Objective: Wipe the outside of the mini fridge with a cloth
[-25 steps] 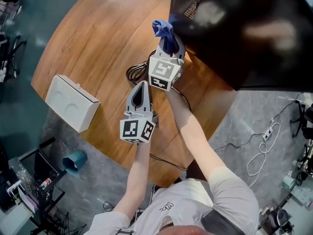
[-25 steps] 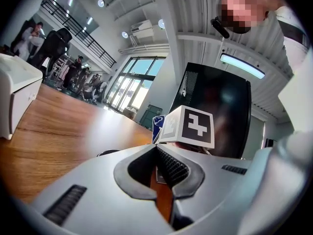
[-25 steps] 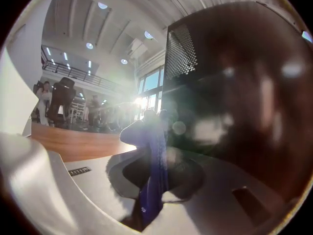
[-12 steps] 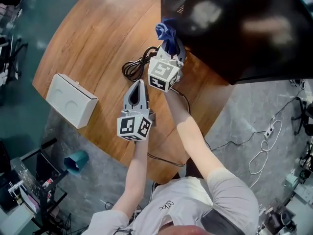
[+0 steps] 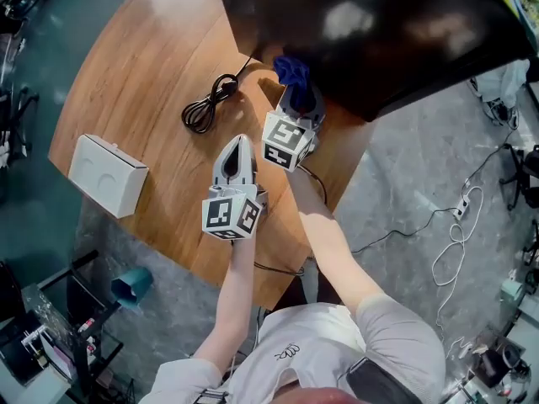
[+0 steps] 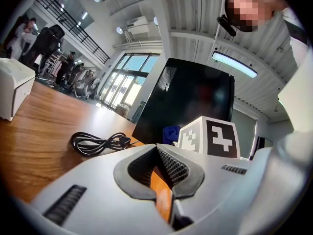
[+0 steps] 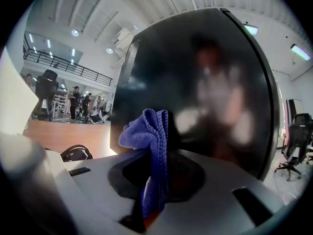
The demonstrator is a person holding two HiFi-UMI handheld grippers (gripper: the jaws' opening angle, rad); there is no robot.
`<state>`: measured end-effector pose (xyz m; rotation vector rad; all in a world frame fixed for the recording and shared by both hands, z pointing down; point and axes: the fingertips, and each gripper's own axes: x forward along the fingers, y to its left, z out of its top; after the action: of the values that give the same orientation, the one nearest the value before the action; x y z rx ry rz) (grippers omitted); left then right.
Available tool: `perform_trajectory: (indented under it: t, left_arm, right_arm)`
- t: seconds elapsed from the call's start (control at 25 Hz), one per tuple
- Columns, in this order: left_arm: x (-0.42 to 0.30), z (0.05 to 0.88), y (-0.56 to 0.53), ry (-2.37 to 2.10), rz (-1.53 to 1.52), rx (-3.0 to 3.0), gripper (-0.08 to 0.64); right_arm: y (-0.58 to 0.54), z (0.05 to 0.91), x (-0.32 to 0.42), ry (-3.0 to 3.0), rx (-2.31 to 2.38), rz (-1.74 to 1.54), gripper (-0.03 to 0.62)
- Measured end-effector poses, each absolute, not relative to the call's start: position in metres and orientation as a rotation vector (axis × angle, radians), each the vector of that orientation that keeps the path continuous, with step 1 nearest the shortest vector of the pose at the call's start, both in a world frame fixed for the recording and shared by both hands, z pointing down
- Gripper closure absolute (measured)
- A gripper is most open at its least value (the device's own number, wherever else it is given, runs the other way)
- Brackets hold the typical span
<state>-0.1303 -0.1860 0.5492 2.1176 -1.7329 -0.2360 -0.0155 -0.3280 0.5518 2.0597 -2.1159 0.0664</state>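
The black mini fridge [image 5: 370, 32] stands at the table's far side, its glossy wall filling the right gripper view [image 7: 205, 92]. My right gripper [image 5: 297, 93] is shut on a blue cloth [image 5: 290, 68], which bunches up out of the jaws [image 7: 149, 136] and sits against the fridge's lower wall. My left gripper [image 5: 237, 143] hovers over the wood just left of and behind the right one, jaws shut with nothing in them [image 6: 157, 148]. From the left gripper view I see the cloth [image 6: 171, 133] beside the right gripper's marker cube [image 6: 210, 138].
A coiled black power cable [image 5: 206, 103] lies on the round wooden table [image 5: 135, 82] left of the grippers. A white box [image 5: 105, 175] sits near the table's left edge. More cables and a power strip [image 5: 459, 225] lie on the grey floor at the right.
The right gripper has carried the cloth rightward along the fridge's wall, away from the coiled cable. The left gripper has barely moved. The head view has shifted.
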Motion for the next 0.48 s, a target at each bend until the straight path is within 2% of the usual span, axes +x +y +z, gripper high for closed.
perform_trajectory:
  t: [0.48]
  left_arm:
    - [-0.026,0.540,-0.156,-1.631,-0.237,2.192,0.555]
  right_arm:
    - [-0.266,0.559,0.110,-2.002,2.149,0.106,0.531]
